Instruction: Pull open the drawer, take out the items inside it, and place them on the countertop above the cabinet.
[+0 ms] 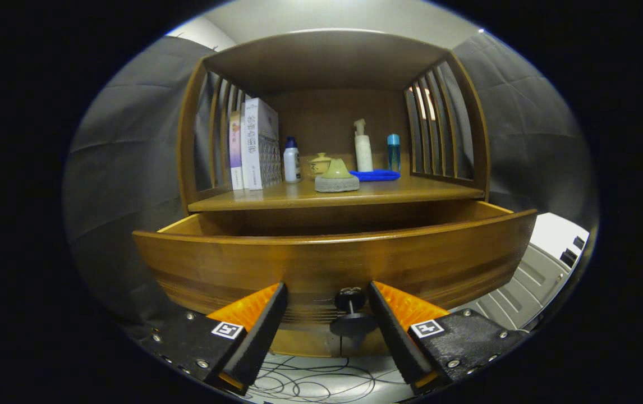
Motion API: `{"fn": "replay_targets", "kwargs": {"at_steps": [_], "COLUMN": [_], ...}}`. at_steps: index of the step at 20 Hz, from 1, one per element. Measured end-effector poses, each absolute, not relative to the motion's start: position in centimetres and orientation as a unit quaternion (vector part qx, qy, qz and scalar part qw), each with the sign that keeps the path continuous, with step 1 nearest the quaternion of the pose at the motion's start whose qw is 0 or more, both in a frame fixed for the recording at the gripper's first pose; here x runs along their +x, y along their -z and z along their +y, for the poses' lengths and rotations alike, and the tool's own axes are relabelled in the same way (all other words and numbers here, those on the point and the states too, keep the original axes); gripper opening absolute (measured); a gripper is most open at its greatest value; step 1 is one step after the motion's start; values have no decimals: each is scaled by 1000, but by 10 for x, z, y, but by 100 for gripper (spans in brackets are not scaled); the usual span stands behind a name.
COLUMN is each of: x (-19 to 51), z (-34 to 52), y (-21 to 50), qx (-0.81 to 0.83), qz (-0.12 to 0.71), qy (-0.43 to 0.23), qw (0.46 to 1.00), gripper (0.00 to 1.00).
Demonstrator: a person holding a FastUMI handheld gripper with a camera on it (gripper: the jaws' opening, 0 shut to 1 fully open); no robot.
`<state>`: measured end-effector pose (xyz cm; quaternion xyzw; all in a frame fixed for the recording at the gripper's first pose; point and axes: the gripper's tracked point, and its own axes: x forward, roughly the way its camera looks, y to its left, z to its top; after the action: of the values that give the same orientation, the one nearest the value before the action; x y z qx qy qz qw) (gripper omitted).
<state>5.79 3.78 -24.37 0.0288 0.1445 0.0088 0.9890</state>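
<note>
Facing the drawer point(333, 264), pulled open; hand-held gripper point(327, 306) released, fingers spread either side of the knob point(350, 307), not touching it.

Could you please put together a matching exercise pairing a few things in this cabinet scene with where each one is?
Things:
1. knob
2. blue cloth
3. books
4. drawer

Places:
A. upright at the countertop's left end
B. between the open fingers of the gripper
C. pulled out below the countertop
D. flat beside the pump bottle

Pairs: 1-B, 2-D, 3-A, 4-C
</note>
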Motion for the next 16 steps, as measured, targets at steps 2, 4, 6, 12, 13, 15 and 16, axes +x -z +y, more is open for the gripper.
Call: {"fn": "replay_targets", "kwargs": {"at_steps": [2, 4, 6, 12, 13, 15, 16], "x": [73, 89, 102, 136, 141, 150, 154], "z": [40, 39, 39, 37, 38, 38, 36], "y": [246, 248, 253, 248, 248, 249, 249], "qx": [32, 11, -24, -3, 0, 1, -5], "qz": [143, 142, 150, 163, 163, 159, 158], "qy": [-10, -11, -11, -15, -19, -24, -18], "qw": [989, 990, 988, 986, 986, 987, 987], "gripper": [93, 92, 92, 92, 92, 92, 92]}}
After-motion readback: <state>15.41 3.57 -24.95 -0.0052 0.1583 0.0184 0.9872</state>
